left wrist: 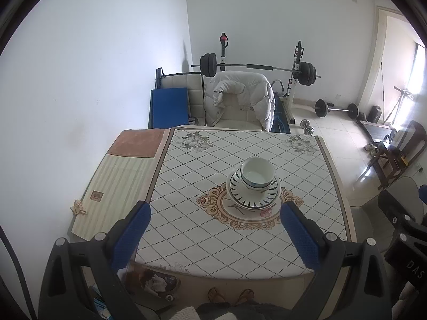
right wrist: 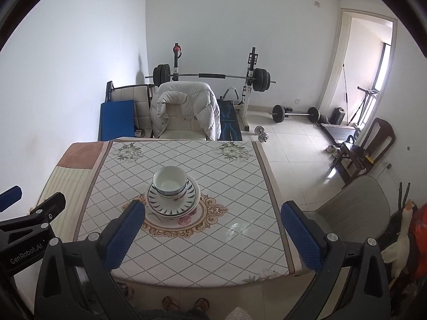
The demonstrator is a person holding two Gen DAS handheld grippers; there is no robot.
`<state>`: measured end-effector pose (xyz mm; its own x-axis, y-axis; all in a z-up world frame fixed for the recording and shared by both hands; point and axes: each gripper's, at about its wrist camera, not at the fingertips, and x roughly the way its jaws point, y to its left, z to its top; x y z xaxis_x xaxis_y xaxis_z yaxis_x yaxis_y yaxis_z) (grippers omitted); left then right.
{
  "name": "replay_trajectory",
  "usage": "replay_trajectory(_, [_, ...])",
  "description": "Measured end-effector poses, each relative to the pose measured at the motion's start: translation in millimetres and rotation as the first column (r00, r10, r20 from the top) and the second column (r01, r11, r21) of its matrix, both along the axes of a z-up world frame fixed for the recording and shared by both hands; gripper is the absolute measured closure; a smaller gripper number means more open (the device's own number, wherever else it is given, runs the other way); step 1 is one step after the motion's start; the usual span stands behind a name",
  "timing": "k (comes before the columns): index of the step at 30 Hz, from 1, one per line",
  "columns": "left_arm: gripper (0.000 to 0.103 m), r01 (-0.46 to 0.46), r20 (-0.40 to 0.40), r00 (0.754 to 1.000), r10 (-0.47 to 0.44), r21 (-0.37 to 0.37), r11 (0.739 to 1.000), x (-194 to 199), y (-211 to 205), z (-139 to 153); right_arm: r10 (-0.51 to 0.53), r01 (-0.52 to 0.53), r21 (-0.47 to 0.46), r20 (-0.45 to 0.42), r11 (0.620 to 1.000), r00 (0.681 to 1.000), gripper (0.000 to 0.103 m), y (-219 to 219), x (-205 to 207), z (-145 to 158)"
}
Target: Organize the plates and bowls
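In the middle of the table (left wrist: 186, 240) stands one stack. Two nested white bowls (left wrist: 257, 172) sit on a plate with a dark leaf pattern (left wrist: 240, 190), and another plate lies under that. The right wrist view shows the same bowls (right wrist: 170, 180) and plates (right wrist: 173, 202). My left gripper (left wrist: 216, 208) is open, short of the stack on the near side, with nothing between its blue pads. My right gripper (right wrist: 212, 206) is also open and holds nothing; the stack lies just beyond its left finger (right wrist: 125, 232).
A chair draped with a white jacket (left wrist: 240, 98) stands at the table's far side. A barbell rack (left wrist: 256, 66) and dumbbells (right wrist: 293, 113) are behind it. A grey chair (right wrist: 352, 208) is to the right of the table. A person's sandalled feet (right wrist: 184, 304) show below the near edge.
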<state>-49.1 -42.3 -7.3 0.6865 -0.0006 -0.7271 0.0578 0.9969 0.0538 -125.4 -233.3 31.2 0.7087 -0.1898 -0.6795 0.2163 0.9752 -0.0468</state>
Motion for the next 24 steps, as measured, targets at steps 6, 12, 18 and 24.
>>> replay_trajectory(6, [0.003, -0.012, 0.006, 1.000, 0.012, -0.005, 1.000, -5, 6, 1, -0.011, 0.011, -0.015, 0.009, 1.000, 1.000, 0.000, 4, -4, 5])
replay_trajectory(12, [0.003, -0.016, 0.006, 1.000, 0.016, 0.004, 1.000, -8, 8, -1, -0.006, 0.006, -0.024, 0.002, 1.000, 1.000, 0.000, 12, -5, 6])
replay_trajectory(18, [0.003, -0.016, 0.009, 1.000, 0.016, 0.004, 1.000, -8, 10, -1, -0.014, 0.014, -0.024, 0.000, 1.000, 1.000, 0.000, 12, -9, 5])
replay_trajectory(24, [0.003, -0.023, 0.016, 1.000, 0.023, 0.000, 1.000, -10, 12, -1, -0.025, 0.025, -0.040, 0.002, 0.999, 1.000, 0.000, 12, -10, 3])
